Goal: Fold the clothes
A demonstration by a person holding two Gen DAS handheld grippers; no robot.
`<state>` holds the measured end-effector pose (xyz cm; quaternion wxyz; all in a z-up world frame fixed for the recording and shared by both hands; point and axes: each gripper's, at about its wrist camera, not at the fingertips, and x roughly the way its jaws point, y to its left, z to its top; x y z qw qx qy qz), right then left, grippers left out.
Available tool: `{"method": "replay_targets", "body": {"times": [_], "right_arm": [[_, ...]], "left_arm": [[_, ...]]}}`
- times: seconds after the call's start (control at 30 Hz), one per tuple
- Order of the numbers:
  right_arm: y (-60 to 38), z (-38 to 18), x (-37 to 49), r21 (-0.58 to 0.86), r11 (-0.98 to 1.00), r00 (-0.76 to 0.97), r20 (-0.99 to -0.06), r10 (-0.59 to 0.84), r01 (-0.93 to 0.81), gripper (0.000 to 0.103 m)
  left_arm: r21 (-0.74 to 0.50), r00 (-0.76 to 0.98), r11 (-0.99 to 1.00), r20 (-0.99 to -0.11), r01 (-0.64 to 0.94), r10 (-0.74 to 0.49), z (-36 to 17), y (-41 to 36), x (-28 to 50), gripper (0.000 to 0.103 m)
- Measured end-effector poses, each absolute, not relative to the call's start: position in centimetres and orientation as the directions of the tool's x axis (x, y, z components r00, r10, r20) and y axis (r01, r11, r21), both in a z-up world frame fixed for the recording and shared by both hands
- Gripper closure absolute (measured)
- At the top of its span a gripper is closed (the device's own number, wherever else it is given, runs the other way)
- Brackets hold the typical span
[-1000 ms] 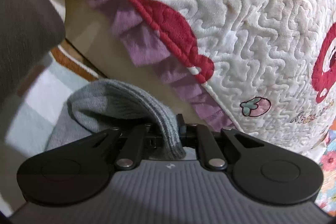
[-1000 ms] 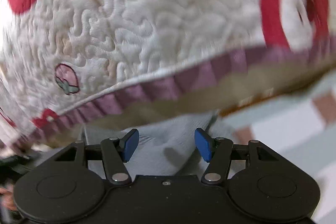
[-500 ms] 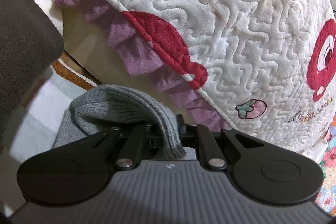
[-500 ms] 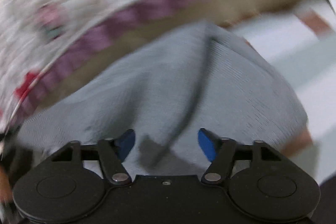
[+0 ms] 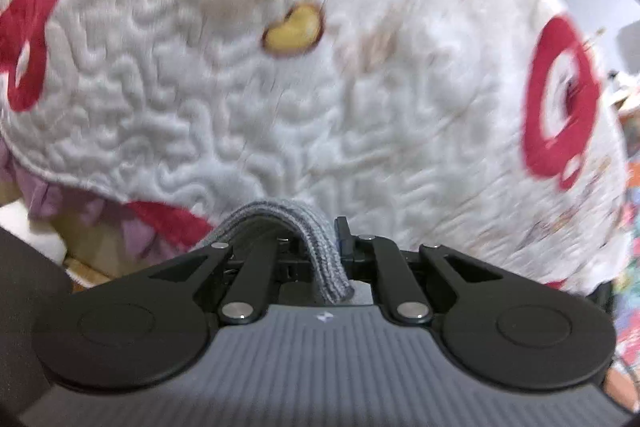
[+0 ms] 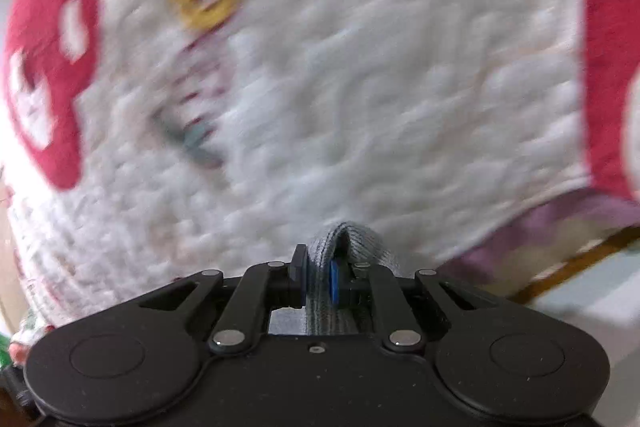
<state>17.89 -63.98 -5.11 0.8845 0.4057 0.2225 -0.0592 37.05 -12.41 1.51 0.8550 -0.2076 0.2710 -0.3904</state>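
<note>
A grey knit garment (image 5: 276, 213) arches over my left gripper (image 5: 326, 243), which is shut on a fold of it. In the right wrist view another fold of the same grey knit (image 6: 354, 237) stands up between the blue pads. My right gripper (image 6: 318, 277) is closing its jaws and the pads press on that fold. Both grippers hold the knit up in front of a white quilted cover. The rest of the garment hangs below, out of view.
The white quilted cover (image 5: 280, 87) with red shapes and a purple frill (image 6: 560, 223) fills both views close ahead. A dark cloth (image 5: 24, 291) sits at the lower left. A pale checked mat with an orange border (image 6: 592, 291) lies at the lower right.
The right gripper, open over the flat grey knit before, has shut on a fold of it. Both grippers have risen, so the quilt fills the views and the mat has dropped away.
</note>
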Motion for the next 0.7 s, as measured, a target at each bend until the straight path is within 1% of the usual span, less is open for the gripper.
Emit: {"method": "replay_targets", "body": {"times": [0.1,0.2,0.27,0.33,0.4,0.43,0.53,0.57,0.6,0.63,0.7], "right_arm": [[-65.1,-6.2,17.0,0.682,0.666,0.866,-0.488,0.106,0.303,0.09],[-65.2,-7.9,16.3,0.707,0.64,0.842,-0.512,0.172,0.299,0.09],[-65.0,-9.4,16.0,0.727,0.614,0.81,-0.539,0.231,0.308,0.089],[-64.7,-11.3,15.9,0.726,0.595,0.75,-0.594,0.29,0.344,0.089],[-64.4,-13.0,15.2,0.69,0.608,0.691,-0.658,0.3,0.393,0.088],[-64.0,-13.6,15.0,0.675,0.623,0.674,-0.675,0.302,0.397,0.088],[-63.5,-15.0,13.9,0.645,0.66,0.663,-0.69,0.288,0.385,0.078],[-63.5,-15.5,13.6,0.653,0.651,0.673,-0.683,0.284,0.388,0.068],[-63.6,-16.0,13.4,0.671,0.627,0.682,-0.672,0.289,0.396,0.063],[-63.7,-16.6,13.0,0.689,0.601,0.689,-0.662,0.296,0.405,0.05],[-63.9,-17.3,12.2,0.721,0.56,0.688,-0.646,0.33,0.409,0.049]], "left_arm": [[-0.59,0.518,0.592,-0.315,0.549,-0.795,0.7,-11.1,34.7,0.096],[-0.635,0.457,0.563,-0.345,0.529,-0.82,-2.1,-9.5,30.8,0.096],[-0.641,0.41,0.595,-0.435,0.484,-0.802,-5.2,-8.8,27.9,0.096],[-0.65,0.357,0.631,-0.52,0.424,-0.776,-8.7,-8.1,25.4,0.096],[-0.662,0.291,0.648,-0.579,0.378,-0.762,-11.6,-7.4,24.3,0.096],[-0.652,0.281,0.653,-0.591,0.386,-0.756,-12.1,-7.6,24.2,0.095],[-0.624,0.253,0.666,-0.623,0.409,-0.74,-13.3,-8.0,24.0,0.093],[-0.624,0.244,0.667,-0.629,0.408,-0.738,-13.2,-8.3,24.1,0.092],[-0.611,0.246,0.671,-0.636,0.419,-0.732,-13.2,-8.3,24.0,0.092],[-0.598,0.248,0.676,-0.642,0.43,-0.726,-13.1,-8.4,24.0,0.09],[-0.554,0.278,0.696,-0.655,0.456,-0.703,-12.7,-8.3,23.8,0.086]]}}
